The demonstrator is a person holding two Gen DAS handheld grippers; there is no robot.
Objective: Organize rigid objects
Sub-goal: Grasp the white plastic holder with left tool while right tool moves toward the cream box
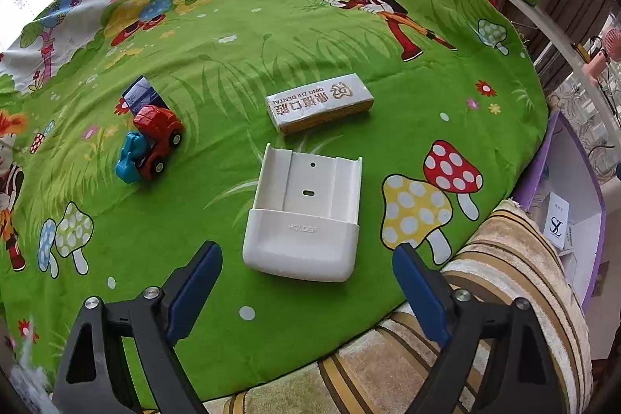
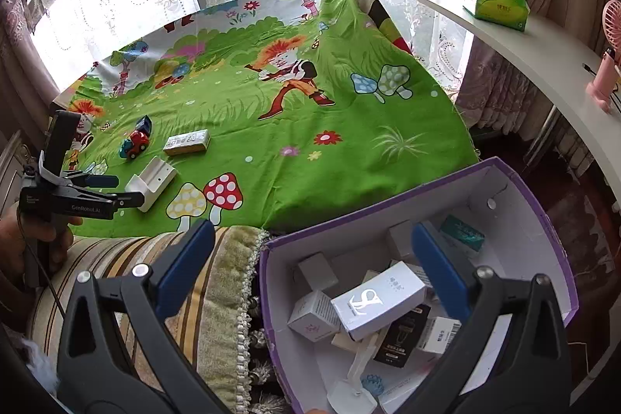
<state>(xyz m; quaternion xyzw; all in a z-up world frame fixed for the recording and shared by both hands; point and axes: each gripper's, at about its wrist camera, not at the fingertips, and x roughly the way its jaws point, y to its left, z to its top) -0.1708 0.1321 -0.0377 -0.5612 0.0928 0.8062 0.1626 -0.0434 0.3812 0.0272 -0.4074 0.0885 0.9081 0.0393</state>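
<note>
Between the spread fingers of the left gripper [image 1: 306,264] lay a white holder [image 1: 302,216], not pinched. At 12 o'clock from it sat a flat dental box [image 1: 320,102], and at 10 o'clock a red toy truck [image 1: 153,144], all on the green cloth [image 1: 240,57]. Over the purple box [image 2: 388,196] hung the right gripper [image 2: 312,239], its jaws wide apart and holding nothing. Inside were many small cartons, a white carton [image 2: 378,299] on top.

L gripper [image 1: 306,266] open, just short of white holder [image 1: 300,220]; toy truck [image 1: 153,142] left.
</note>
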